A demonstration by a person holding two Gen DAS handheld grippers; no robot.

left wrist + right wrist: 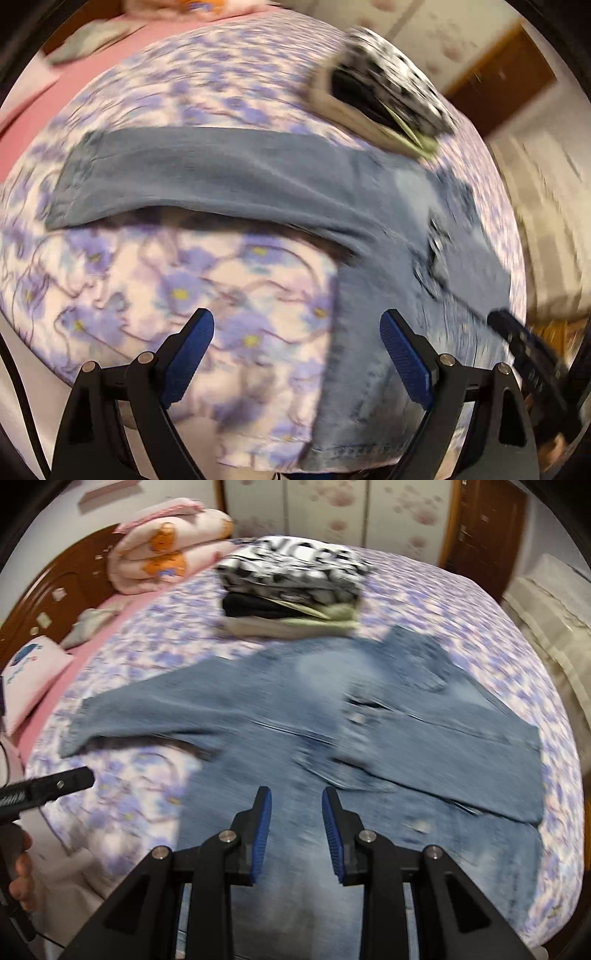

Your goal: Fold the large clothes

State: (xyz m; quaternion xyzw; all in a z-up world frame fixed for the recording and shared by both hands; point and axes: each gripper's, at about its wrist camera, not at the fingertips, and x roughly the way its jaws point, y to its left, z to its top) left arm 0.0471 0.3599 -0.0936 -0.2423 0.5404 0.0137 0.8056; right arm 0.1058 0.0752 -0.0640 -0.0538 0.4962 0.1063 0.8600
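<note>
jeans [295, 716] showing as matt faded blue denim cloth | bedsheet [480, 627] looking like soft matt floral cotton | right gripper [296, 805] showing matt black plastic with ribbed blue pads [263, 830] and shiny metal pins | headboard [62, 587] gleaming as glossy brown wood | quilt [166, 550] appearing plush pink cloth

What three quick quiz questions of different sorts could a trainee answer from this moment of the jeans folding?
1. True or false: the left tool is clamped on the jeans.
2. What lies on the bed just beyond the jeans? A) a stack of folded clothes B) a suitcase C) a lamp
3. Fill in: the right tool hangs above the ____ with its jaws apart.

Key
1. False: its jaws stand wide apart and hold nothing.
2. A, the stack of folded clothes.
3. jeans
</note>
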